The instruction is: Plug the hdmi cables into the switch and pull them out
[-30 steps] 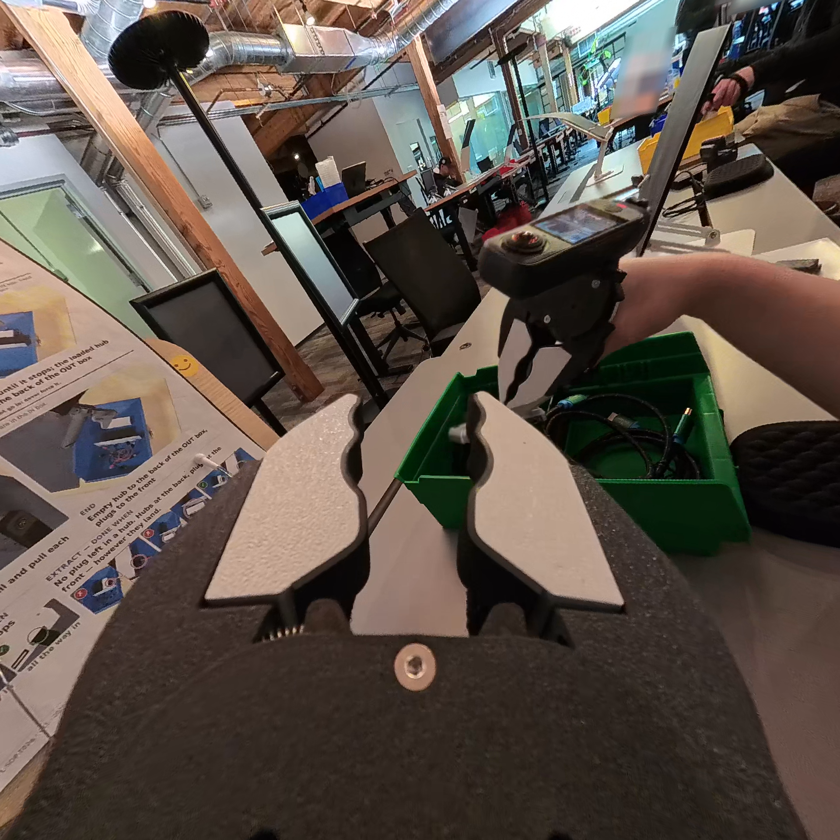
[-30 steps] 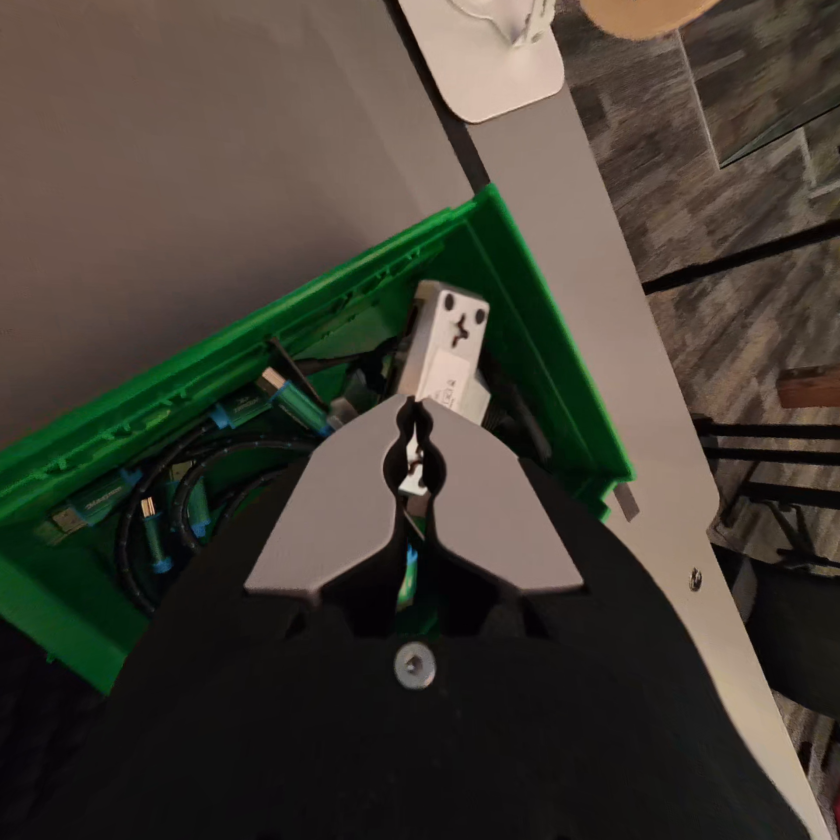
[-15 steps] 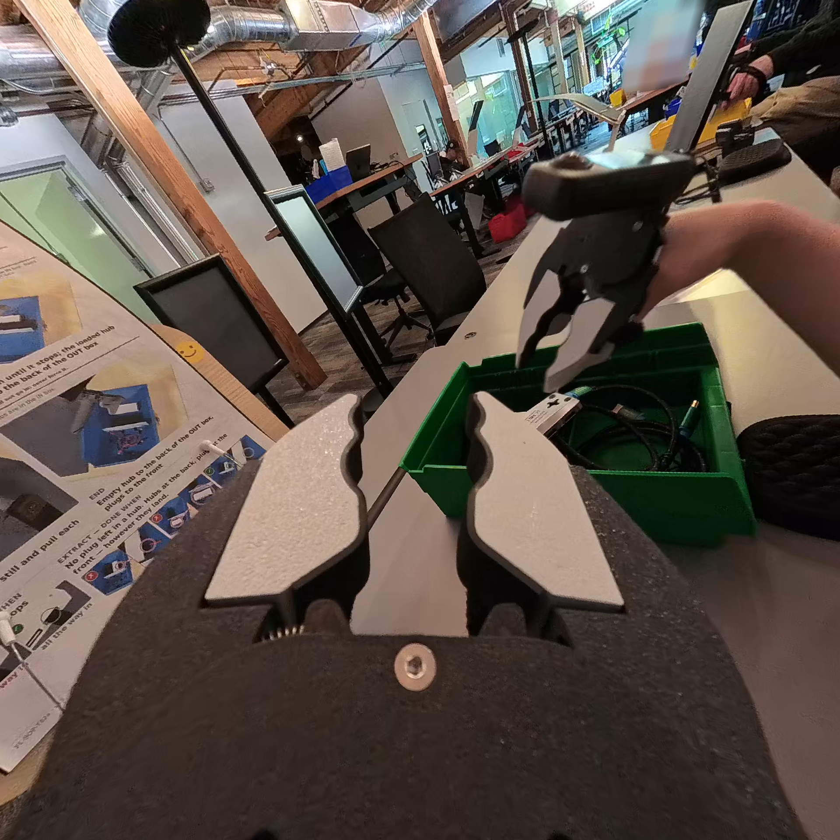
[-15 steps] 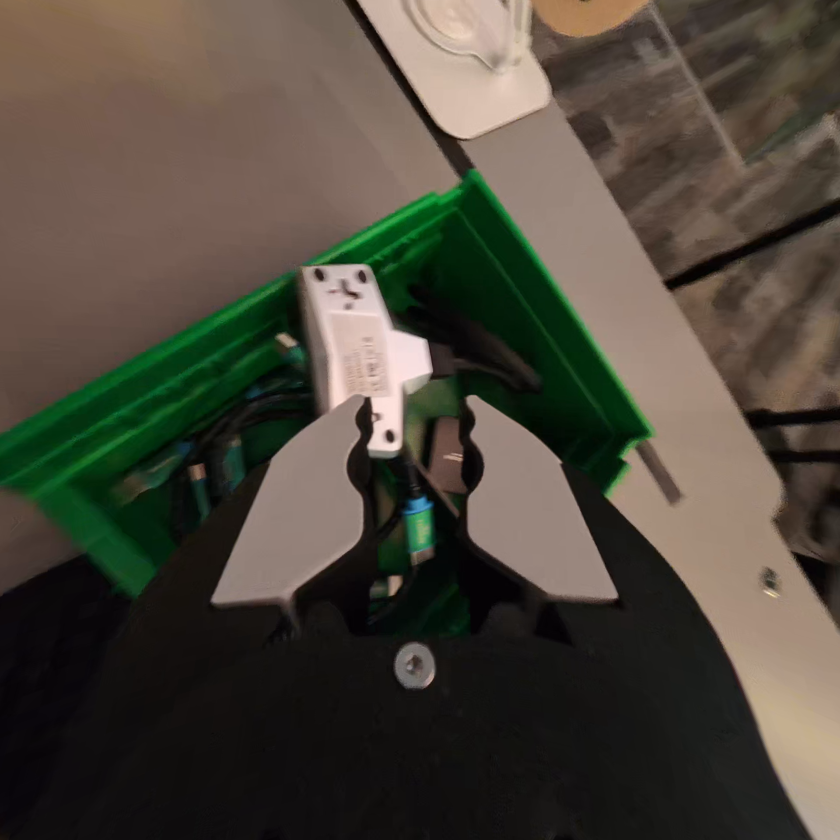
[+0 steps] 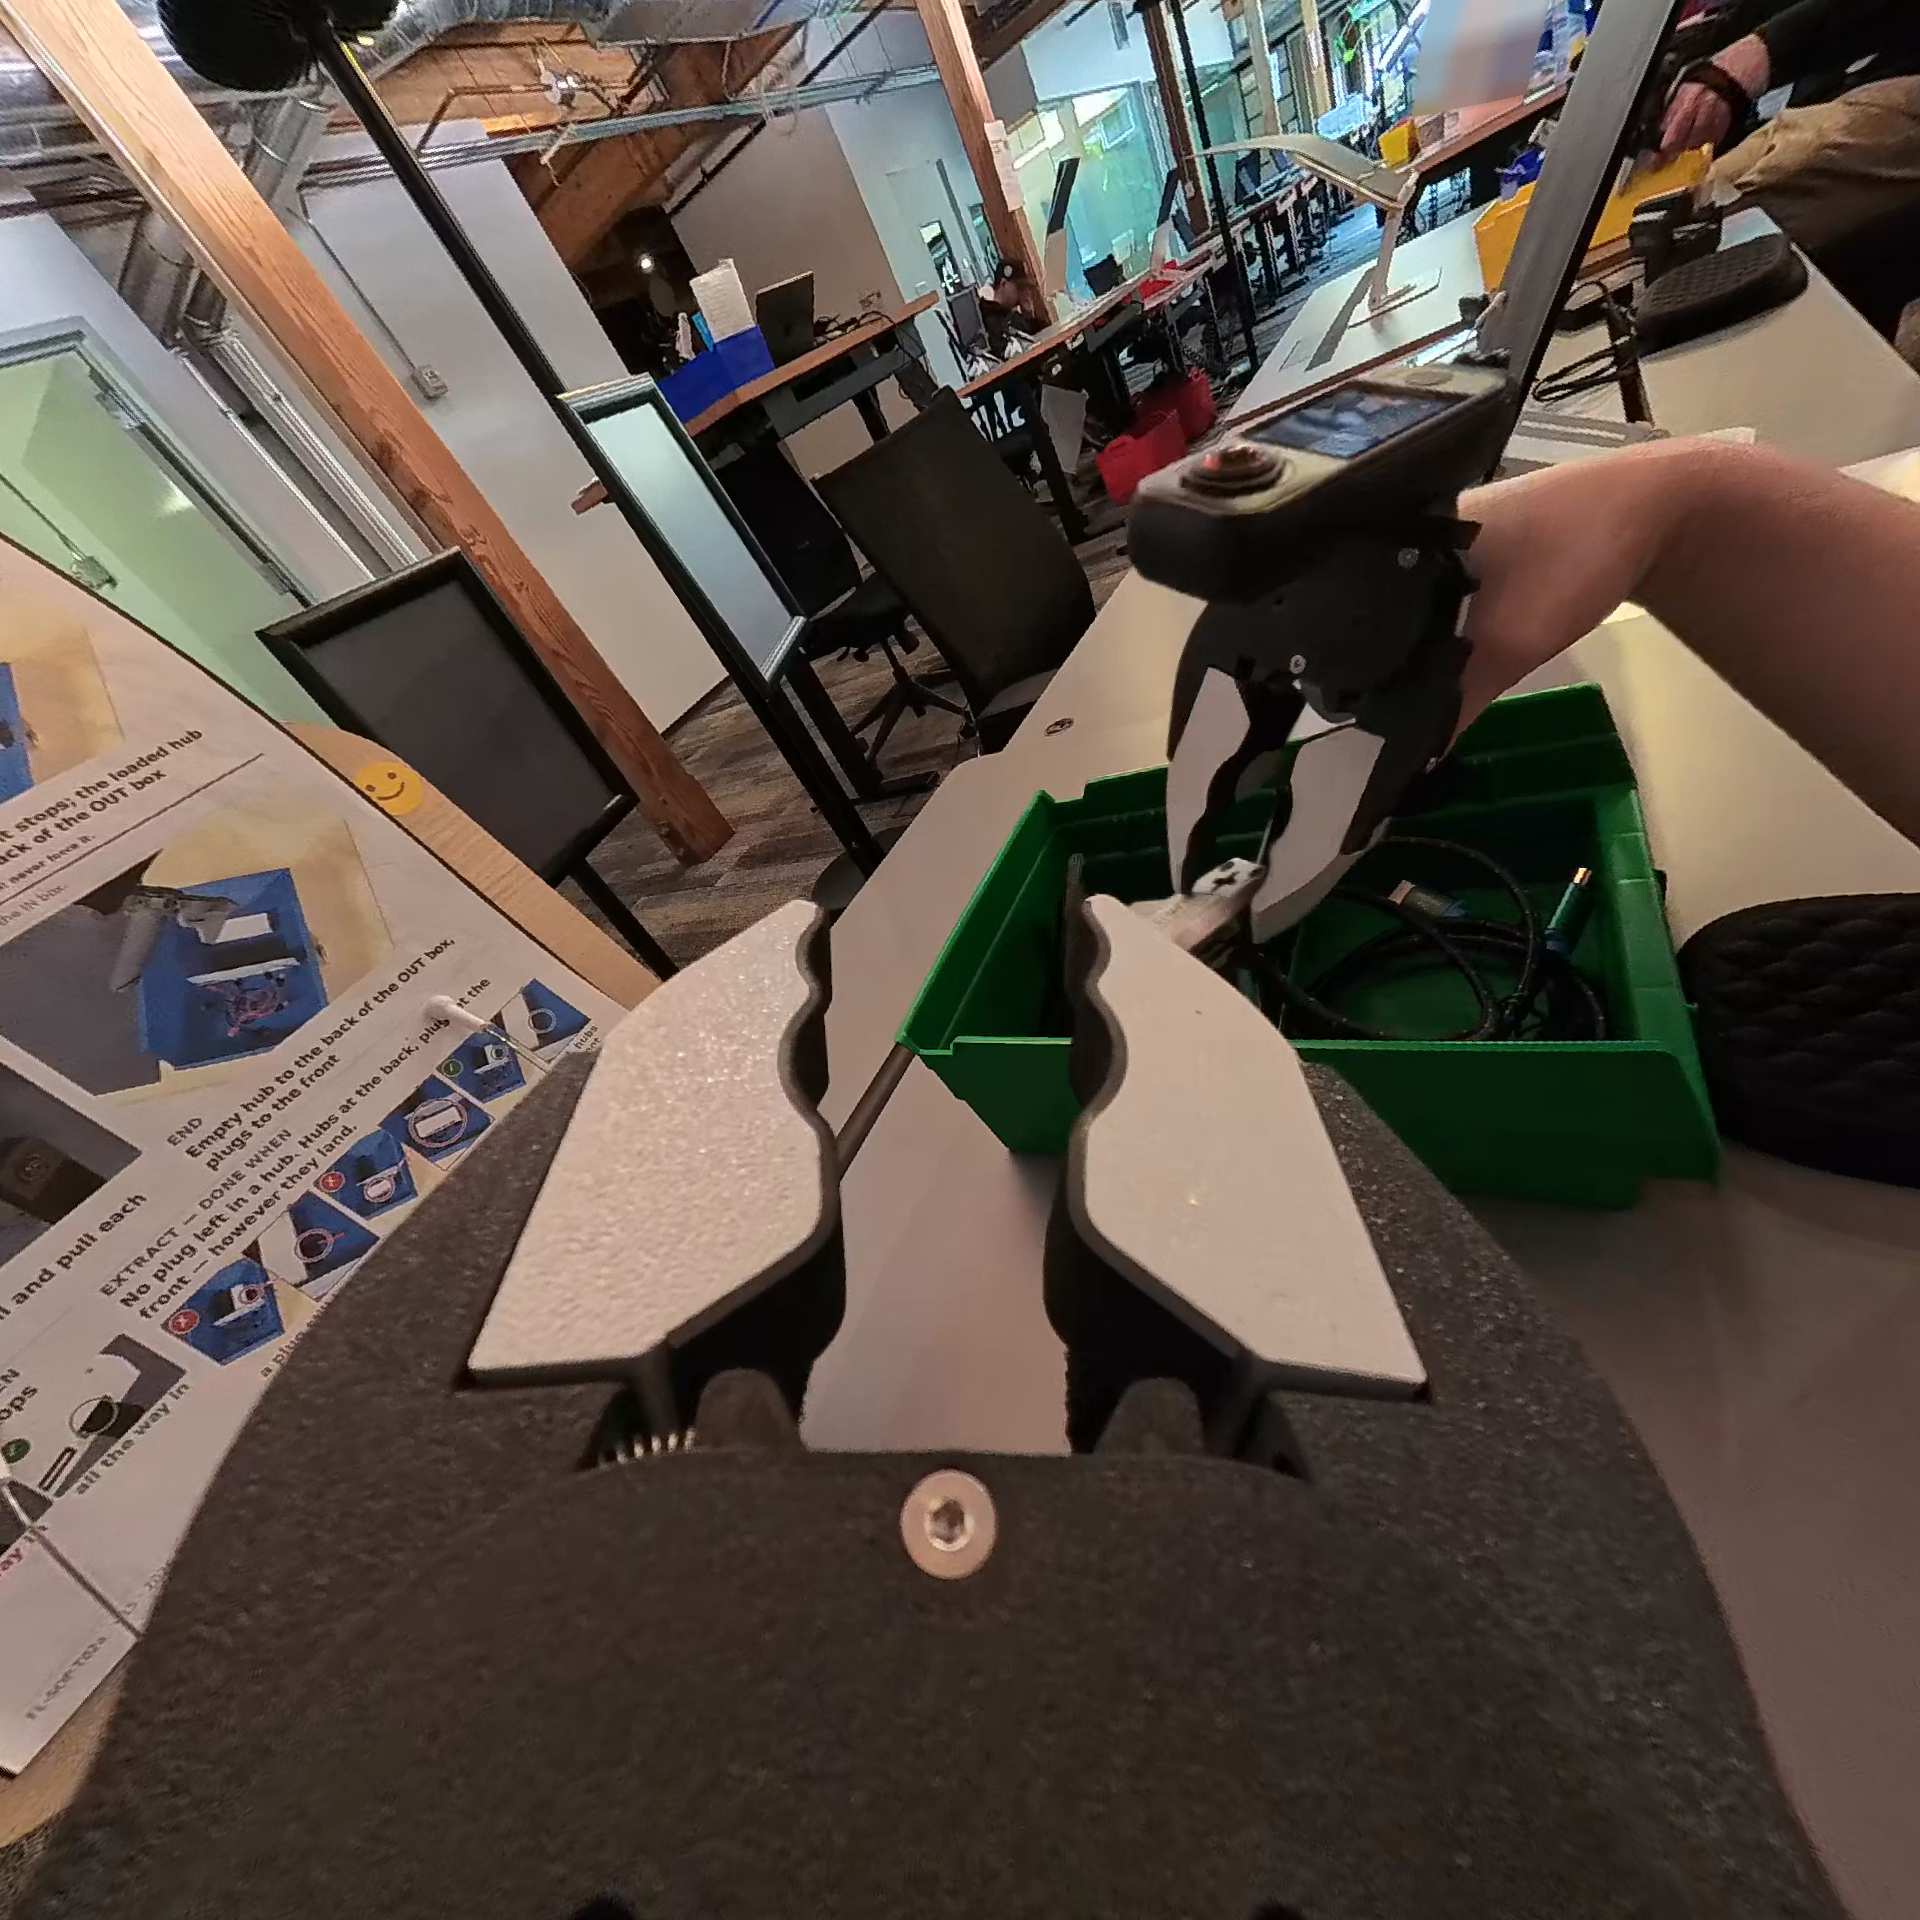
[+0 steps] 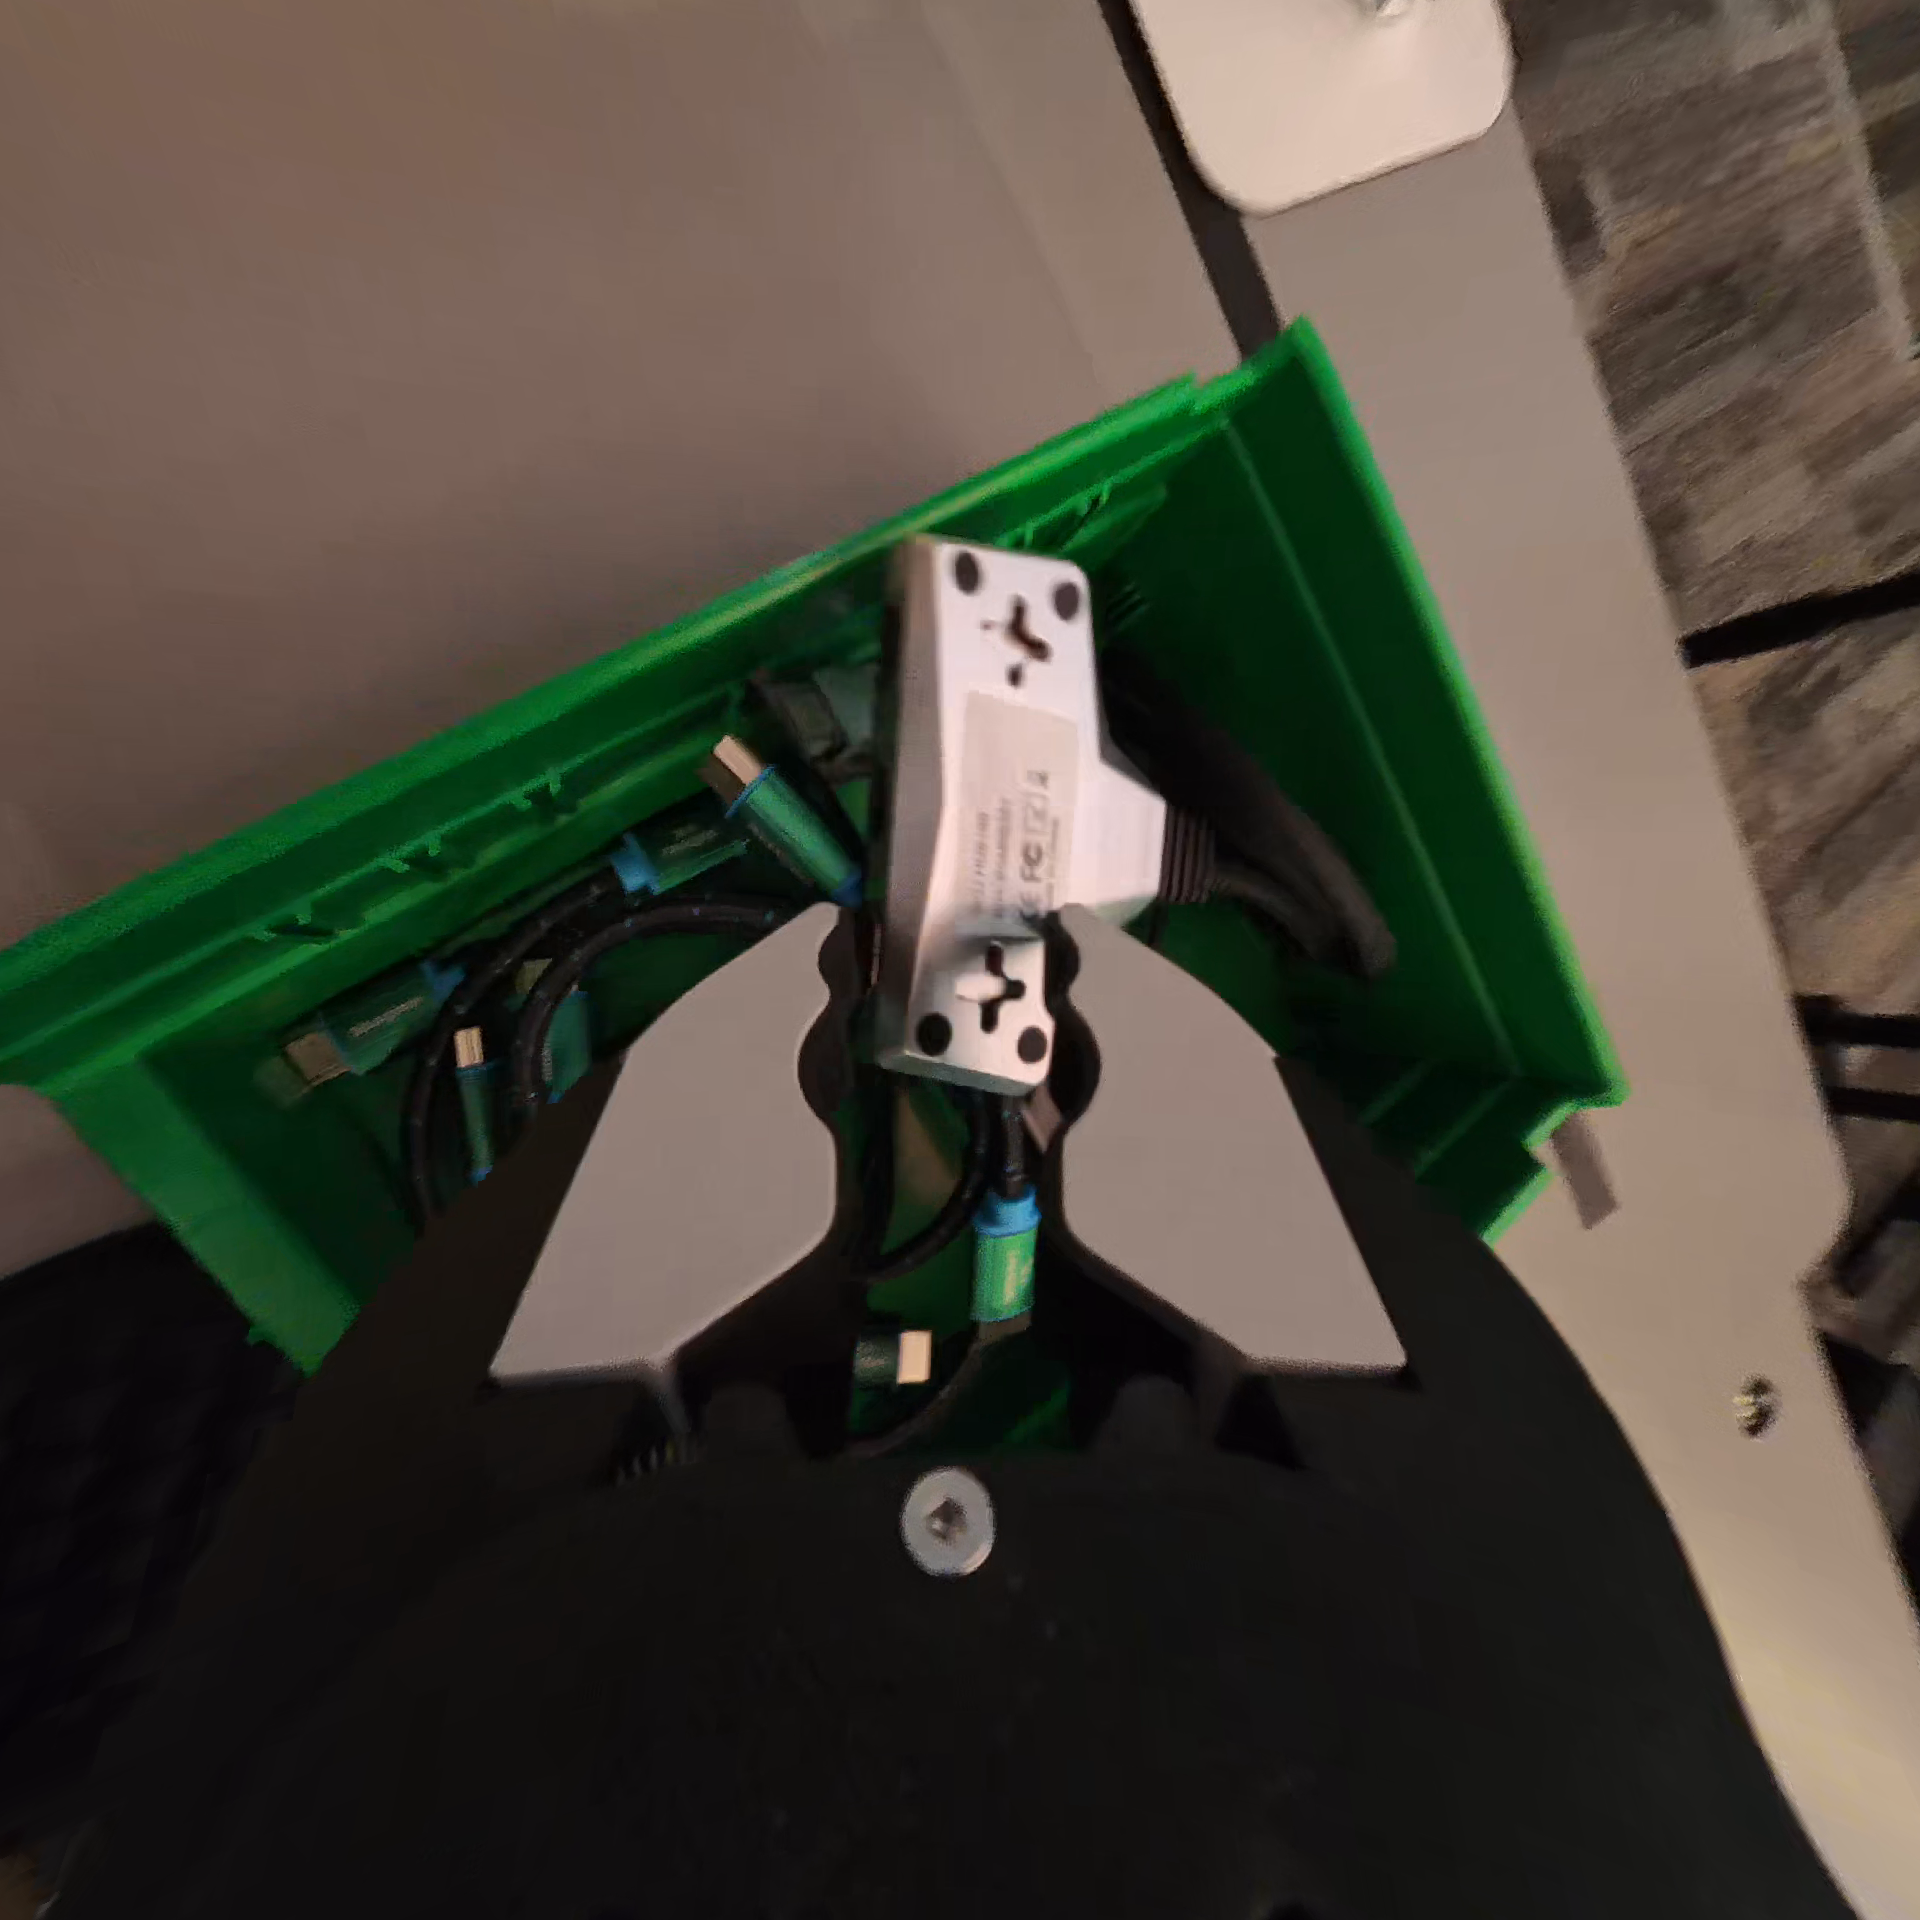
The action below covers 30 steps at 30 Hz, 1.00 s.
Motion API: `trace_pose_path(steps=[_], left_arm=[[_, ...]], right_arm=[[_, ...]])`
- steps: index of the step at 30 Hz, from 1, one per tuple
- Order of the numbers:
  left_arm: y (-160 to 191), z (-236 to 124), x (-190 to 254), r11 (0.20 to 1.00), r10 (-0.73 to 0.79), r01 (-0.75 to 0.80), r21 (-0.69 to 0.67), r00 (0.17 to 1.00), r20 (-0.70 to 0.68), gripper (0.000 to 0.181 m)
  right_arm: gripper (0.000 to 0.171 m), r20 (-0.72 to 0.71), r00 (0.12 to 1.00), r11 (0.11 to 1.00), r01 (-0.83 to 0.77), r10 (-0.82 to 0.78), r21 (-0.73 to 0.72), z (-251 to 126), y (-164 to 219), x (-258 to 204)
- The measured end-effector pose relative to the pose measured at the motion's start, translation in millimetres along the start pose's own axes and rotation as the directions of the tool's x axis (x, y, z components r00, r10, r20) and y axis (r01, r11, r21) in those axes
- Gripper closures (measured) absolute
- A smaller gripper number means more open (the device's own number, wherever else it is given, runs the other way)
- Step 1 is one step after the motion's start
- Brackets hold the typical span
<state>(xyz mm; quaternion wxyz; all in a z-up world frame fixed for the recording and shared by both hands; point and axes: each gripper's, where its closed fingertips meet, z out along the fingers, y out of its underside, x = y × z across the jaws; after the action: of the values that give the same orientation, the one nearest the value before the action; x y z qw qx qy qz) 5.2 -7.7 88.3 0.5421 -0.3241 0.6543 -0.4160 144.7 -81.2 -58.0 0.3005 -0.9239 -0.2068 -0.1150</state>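
Note:
A green bin (image 6: 1382, 790) on the grey table holds the white HDMI switch (image 6: 987, 769) and several black cables with green-and-blue plugs (image 6: 779, 821). A black cable is plugged into the switch's right side. My right gripper (image 6: 956, 925) points down into the bin. It is open, with the near end of the switch between its fingers. In the left wrist view it (image 5: 1236, 883) hangs over the bin (image 5: 1351, 1101) with the switch (image 5: 1221, 883) at its tips. My left gripper (image 5: 945, 997) is open and empty, above the table just short of the bin.
An instruction poster board (image 5: 208, 1039) leans at the left. A black padded pad (image 5: 1818, 1039) lies right of the bin. The table's edge (image 6: 1714, 1195) runs close behind the bin, with floor beyond. A white stand base (image 6: 1351, 104) sits farther along the table. Tip to tip, the grippers are about 20 cm apart.
My right gripper, shut a second ago, has opened and come back down, and the switch's end now lies between its fingers. The switch has shifted in the bin. My left gripper has barely moved.

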Motion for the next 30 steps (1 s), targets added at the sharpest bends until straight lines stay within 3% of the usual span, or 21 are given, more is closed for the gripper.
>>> trace_pose_path(steps=[3,7,11,15,18,20,23,27,30], left_arm=[[0.0,-0.2,-0.1,1.000,0.003,-0.003,-0.001,1.000,0.001,0.139],[-0.2,-0.5,-0.5,1.000,0.001,-0.001,0.000,1.000,0.002,0.139],[1.3,-0.8,-1.8,1.000,0.006,-0.005,-0.009,1.000,0.008,0.139],[3.0,-1.0,-3.4,1.000,0.004,-0.003,-0.018,1.000,0.015,0.139],[3.5,-2.0,-5.3,1.000,0.005,-0.004,-0.020,1.000,0.021,0.139],[2.2,-4.2,-8.5,1.000,-0.003,0.004,-0.011,1.000,0.030,0.139],[0.2,-7.9,-15.7,0.999,-0.042,0.042,0.015,0.998,0.049,0.139],[3.8,-9.2,-31.5,0.990,-0.141,0.138,0.038,0.984,0.108,0.139],[5.8,-10.1,-37.2,0.984,-0.178,0.173,0.049,0.975,0.131,0.139]], right_arm=[[0.146,-0.087,0.996,0.997,0.023,-0.016,0.074,-2.7,-21.8,10.5],[0.147,-0.047,0.999,0.998,-0.005,0.008,0.068,17.2,-32.4,4.2],[0.149,-0.033,0.987,0.987,-0.155,0.156,0.031,37.5,-29.7,11.4],[0.165,0.138,0.928,0.938,-0.339,0.347,-0.078,57.5,-20.5,-3.4],[0.162,0.206,0.902,0.926,-0.372,0.378,-0.068,54.4,-20.3,-4.9],[0.158,0.129,0.929,0.938,-0.348,0.347,-0.017,44.3,-18.3,10.5],[0.151,-0.018,0.947,0.934,-0.314,0.321,0.173,14.6,-33.3,42.6],[0.145,-0.184,0.924,0.856,-0.216,0.334,0.471,-39.4,-54.6,76.2],[0.127,-0.317,0.878,0.826,-0.142,0.360,0.545,-69.2,-46.5,92.9]])
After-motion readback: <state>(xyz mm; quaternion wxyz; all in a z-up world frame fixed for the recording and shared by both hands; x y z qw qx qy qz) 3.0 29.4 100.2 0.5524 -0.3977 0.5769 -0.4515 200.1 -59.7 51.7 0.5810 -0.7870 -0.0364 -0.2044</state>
